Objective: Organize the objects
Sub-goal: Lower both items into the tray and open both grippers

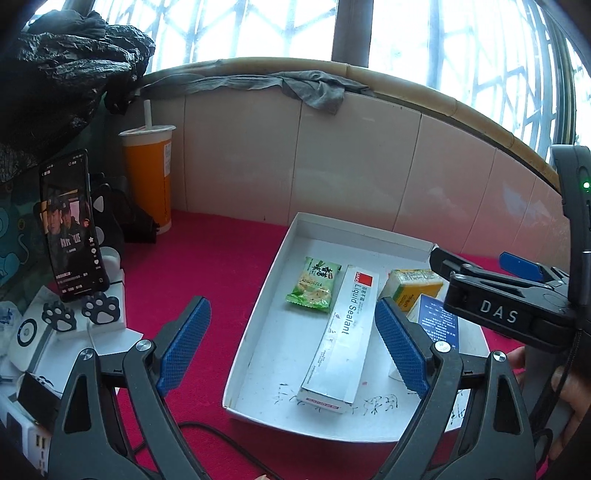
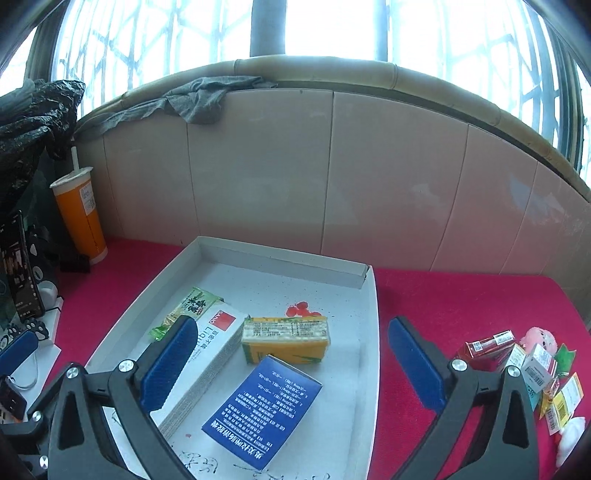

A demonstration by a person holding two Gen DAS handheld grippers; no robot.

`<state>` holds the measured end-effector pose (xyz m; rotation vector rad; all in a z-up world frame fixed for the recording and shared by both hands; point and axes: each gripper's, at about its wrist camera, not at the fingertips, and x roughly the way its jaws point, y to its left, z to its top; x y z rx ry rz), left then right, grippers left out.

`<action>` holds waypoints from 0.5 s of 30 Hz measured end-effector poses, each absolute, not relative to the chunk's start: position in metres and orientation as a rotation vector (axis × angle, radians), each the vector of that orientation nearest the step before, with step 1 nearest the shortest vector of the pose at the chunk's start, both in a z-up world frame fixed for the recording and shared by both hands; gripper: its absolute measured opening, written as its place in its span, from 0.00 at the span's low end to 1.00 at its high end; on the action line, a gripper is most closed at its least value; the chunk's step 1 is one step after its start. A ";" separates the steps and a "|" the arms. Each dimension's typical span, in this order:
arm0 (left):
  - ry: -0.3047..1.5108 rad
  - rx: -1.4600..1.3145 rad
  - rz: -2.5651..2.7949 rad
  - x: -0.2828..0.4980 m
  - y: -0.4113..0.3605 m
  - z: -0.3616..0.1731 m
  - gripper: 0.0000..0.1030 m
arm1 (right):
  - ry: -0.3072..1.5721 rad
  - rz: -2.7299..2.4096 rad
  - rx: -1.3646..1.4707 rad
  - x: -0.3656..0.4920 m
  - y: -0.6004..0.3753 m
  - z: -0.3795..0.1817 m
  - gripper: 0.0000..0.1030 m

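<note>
Bright barred window [image 2: 332, 33], seemingly tiled wall [image 2: 369, 184]

In the tray [image 2: 369, 332], the snack packet [image 2: 192, 302] lies left of the sealant box [image 2: 207, 354], the drink carton [image 2: 284, 339] right

My blue pads [image 2: 168, 365] look like ridged rubber on matt black plastic. The white tray [image 2: 369, 332] is plain matt cardboard, the green snack packet [image 1: 314, 284] glossy film, the red tablecloth [image 2: 461, 306] napped fabric.
</note>
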<state>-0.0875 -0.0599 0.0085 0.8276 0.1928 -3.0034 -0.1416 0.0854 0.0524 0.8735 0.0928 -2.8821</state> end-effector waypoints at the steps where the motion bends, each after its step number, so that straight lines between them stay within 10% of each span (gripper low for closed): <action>1: 0.190 0.830 -3.000 -0.087 -0.060 0.009 0.88 | 0.080 -2.884 0.865 -0.138 0.086 0.054 1.00; 15: 0.093 0.870 -2.998 -0.077 -0.040 0.009 0.88 | 0.014 -2.931 0.800 -0.072 0.114 0.060 1.00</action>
